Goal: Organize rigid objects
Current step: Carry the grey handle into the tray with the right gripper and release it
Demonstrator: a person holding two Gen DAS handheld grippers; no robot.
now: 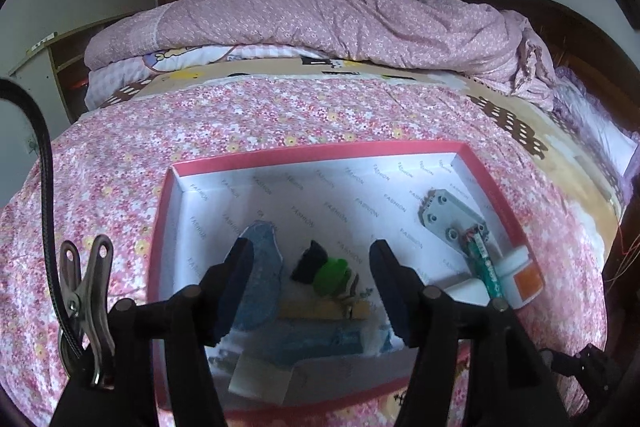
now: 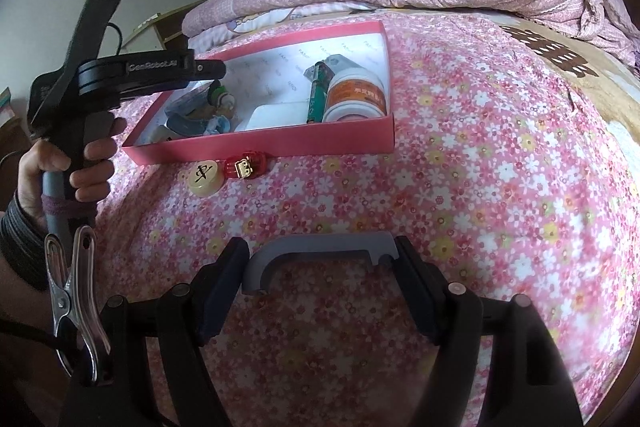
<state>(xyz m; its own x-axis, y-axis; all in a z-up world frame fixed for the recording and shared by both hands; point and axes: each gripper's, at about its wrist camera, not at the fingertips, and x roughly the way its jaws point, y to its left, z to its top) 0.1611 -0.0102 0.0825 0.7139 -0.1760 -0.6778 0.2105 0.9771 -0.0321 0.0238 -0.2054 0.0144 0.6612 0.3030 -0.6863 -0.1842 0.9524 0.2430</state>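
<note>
Left wrist view: the left gripper (image 1: 310,287) hangs over the pink box (image 1: 160,227) on the flowered bedspread (image 1: 280,115), jaws wide apart and holding nothing. Below it in the box lie a blue flat piece (image 1: 260,267), a small green-and-black figure (image 1: 324,269), a grey plate with holes (image 1: 448,217), a green tube (image 1: 486,265) and a white bottle with an orange label (image 1: 524,277) near the right wall. It looks like a drop-off position, nothing in hand; judged idle or just emptied, cannot say which. Right wrist view: the right gripper (image 2: 322,267) is low over the bedspread, well apart from the box, its pads bracketing a grey U-shaped bracket (image 2: 320,247). The fingers (image 2: 228,275) touch or nearly touch the two ends of the bracket; whether they are pressing is not clear, so the grip reads as closing on it rather than firm. The bracket's long axis runs crosswise, pad to pad; its open side faces back toward the camera, the closed bar away toward the box. A cream round token (image 2: 203,178) and a small red piece (image 2: 244,167) sit just outside the box's near wall, not yet put away. Step in hand, by judgement: picking up the bracket. The next move calls for a secure squeeze across its length, a lift clear of the cloth, and a carry forward-left to a bare patch of box floor.
</note>
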